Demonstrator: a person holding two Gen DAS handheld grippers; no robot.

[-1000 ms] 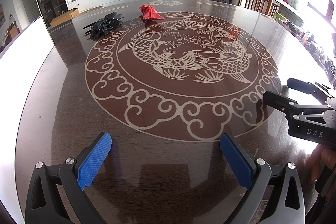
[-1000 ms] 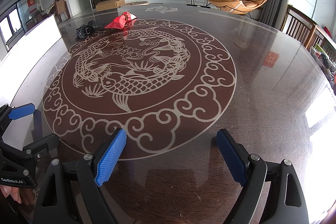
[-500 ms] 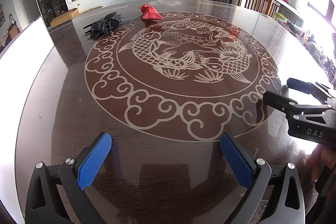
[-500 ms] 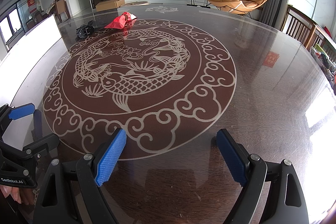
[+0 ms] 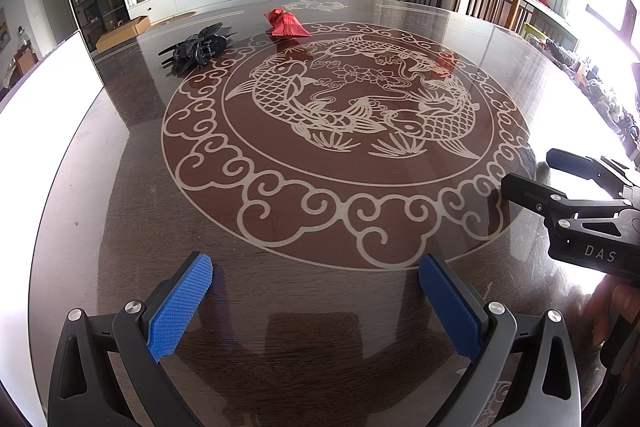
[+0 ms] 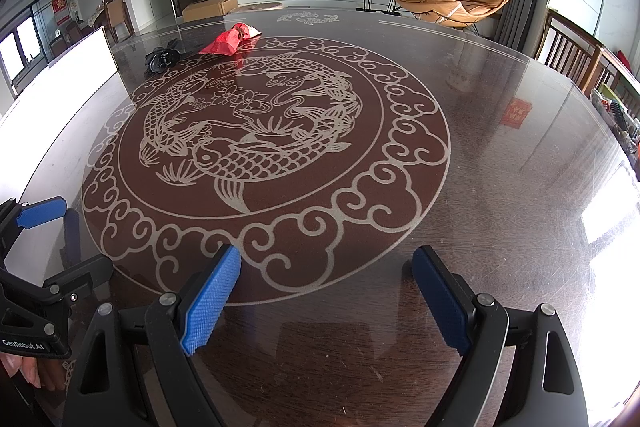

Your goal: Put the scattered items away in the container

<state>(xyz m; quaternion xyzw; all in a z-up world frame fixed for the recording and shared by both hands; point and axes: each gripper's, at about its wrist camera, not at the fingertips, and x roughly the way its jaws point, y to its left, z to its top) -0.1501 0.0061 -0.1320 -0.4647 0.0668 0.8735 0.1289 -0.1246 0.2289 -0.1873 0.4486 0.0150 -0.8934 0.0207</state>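
A pile of black hair clips [image 5: 198,47] [image 6: 162,58] lies at the far left of a big round table [image 5: 132,227]. Just right of the clips rests a red drawstring pouch [image 5: 286,23] [image 6: 228,41]. My left gripper [image 5: 316,277] hovers open over the table's near edge, far from both, nothing between its blue pads. My right gripper [image 6: 326,269] is likewise open and empty near the front edge. Each gripper shows at the side of the other's view: the right gripper [image 5: 528,173], the left gripper [image 6: 70,233].
The table top [image 6: 500,187] is glossy dark wood with a fish and cloud pattern. A bright white panel [image 5: 36,83] runs along its left side. Wooden chairs [image 6: 572,55] stand at the right. A TV cabinet and an orange lounge chair are beyond.
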